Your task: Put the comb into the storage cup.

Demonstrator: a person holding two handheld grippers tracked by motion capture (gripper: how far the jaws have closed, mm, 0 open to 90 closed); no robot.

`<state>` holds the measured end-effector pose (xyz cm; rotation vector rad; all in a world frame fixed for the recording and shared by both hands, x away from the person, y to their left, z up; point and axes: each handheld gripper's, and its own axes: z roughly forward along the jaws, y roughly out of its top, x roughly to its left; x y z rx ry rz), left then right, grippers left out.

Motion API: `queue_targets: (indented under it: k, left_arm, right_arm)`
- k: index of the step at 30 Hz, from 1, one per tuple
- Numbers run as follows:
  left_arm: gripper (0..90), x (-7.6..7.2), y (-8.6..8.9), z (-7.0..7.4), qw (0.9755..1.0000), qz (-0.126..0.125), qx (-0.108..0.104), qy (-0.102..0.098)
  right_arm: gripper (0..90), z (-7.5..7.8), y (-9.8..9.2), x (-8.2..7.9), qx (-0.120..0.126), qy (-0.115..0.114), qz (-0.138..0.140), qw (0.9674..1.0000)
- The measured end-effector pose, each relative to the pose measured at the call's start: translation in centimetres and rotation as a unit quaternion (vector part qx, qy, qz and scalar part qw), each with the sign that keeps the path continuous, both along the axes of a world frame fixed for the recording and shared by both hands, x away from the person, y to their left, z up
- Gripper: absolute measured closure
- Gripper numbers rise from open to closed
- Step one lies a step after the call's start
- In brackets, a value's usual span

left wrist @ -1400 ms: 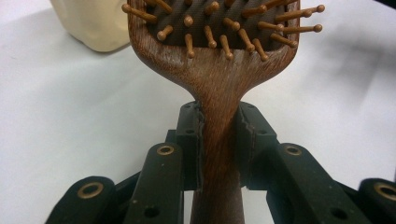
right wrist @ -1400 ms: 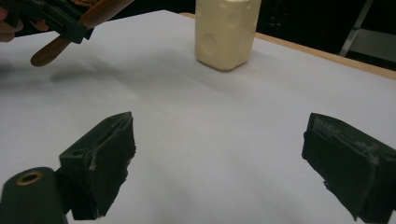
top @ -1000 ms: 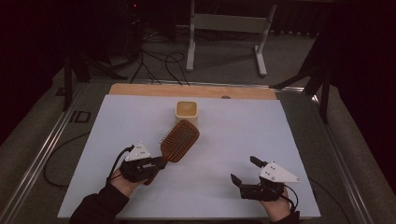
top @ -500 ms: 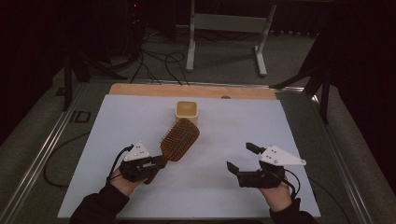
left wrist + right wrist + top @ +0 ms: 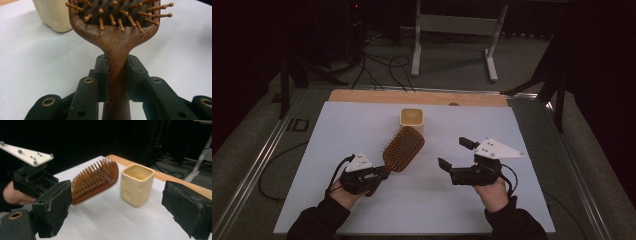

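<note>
Right now my left gripper (image 5: pixel 379 175) is pinching the wooden hairbrush (image 5: pixel 404 148) by its handle, pads (image 5: pixel 103 75) pressed on both sides of the neck, bristles up. The brush head hangs just above the white table cover (image 5: pixel 362 125), angled toward the cream cup (image 5: pixel 412 118), near it but apart as far as I can tell. My right gripper (image 5: pixel 454 155) sits well apart to the right, jaws spread wide, nothing btwn them; its own view looks across at the cup (image 5: pixel 136 183) and the brush (image 5: pixel 96 181).

Risks, imo: the grip is on a narrow, smooth, tapered handle w/ most of the weight out front, so the head could droop or twist in the pads if I swing fast. If I bring the right side in toward the cup, a spread jaw could clip the brush or nudge the cup over; it looks light and stands free. Bristle tips could also catch on the cup rim.

Writing: no brand, label or text readable on brush, cup or cover.
</note>
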<state>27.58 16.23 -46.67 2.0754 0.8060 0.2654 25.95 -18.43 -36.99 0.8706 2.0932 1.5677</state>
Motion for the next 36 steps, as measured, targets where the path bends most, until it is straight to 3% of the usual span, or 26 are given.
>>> queue_targets:
  k: [5,10,16,21,25,30,36]
  left_arm:
    - [74.0,0.0,0.0,-0.1,1.0,-0.004,0.001,-0.001]
    - [74.0,-0.2,-0.1,0.1,1.0,-0.005,-0.006,-0.006]
    - [74.0,-0.3,-0.1,0.2,0.9998,-0.009,-0.012,-0.011]
    - [74.0,-0.4,-0.1,0.3,0.9997,-0.007,-0.019,-0.016]
    - [74.0,-0.5,0.0,0.4,0.9993,-0.011,-0.03,-0.021]
    - [74.0,-0.6,-0.1,0.5,0.999,-0.013,-0.034,-0.027]
    - [74.0,-0.6,-0.2,0.5,0.9988,-0.017,-0.035,-0.028]
  right_arm:
    - [9.2,-0.4,2.2,1.1,0.0,0.008,0.018,0.9998]
    - [9.1,-0.8,4.0,2.1,0.019,0.017,0.022,0.9994]
    - [9.1,-1.1,5.5,3.1,0.03,0.036,0.016,0.9988]
    - [9.1,-1.4,6.1,4.0,0.034,0.064,-0.011,0.9973]
    - [9.0,-2.2,6.6,5.1,0.078,0.122,-0.014,0.9893]
    - [9.0,-3.3,7.4,5.8,0.107,0.176,-0.006,0.9786]
    - [9.0,-4.2,8.4,6.0,0.128,0.21,0.013,0.9692]
